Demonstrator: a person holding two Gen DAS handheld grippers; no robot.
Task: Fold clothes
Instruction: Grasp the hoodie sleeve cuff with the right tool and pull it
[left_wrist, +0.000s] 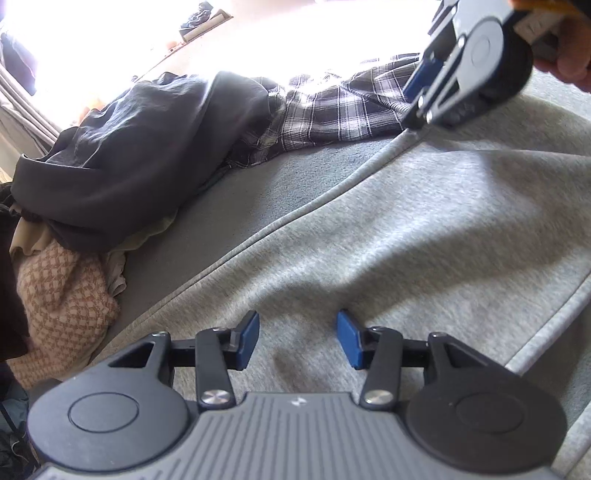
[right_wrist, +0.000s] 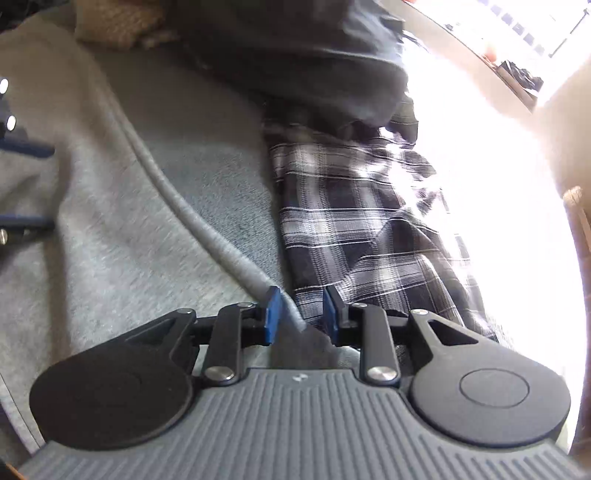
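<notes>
My right gripper (right_wrist: 299, 314) straddles the grey sweatshirt's (left_wrist: 424, 229) rolled hem (right_wrist: 207, 221), fingers parted, not pinching. The hem runs away diagonally. My left gripper (left_wrist: 297, 339) hangs released over the spread sweatshirt.

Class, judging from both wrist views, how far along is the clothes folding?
Done: nothing looks folded yet. In hand: the grey sweatshirt lies spread out; the right gripper straddles its hem corner, jaws not pressing, and the left gripper hovers open over it. Left: the plaid shirt, dark garment and checked knit are still heaped.
</notes>
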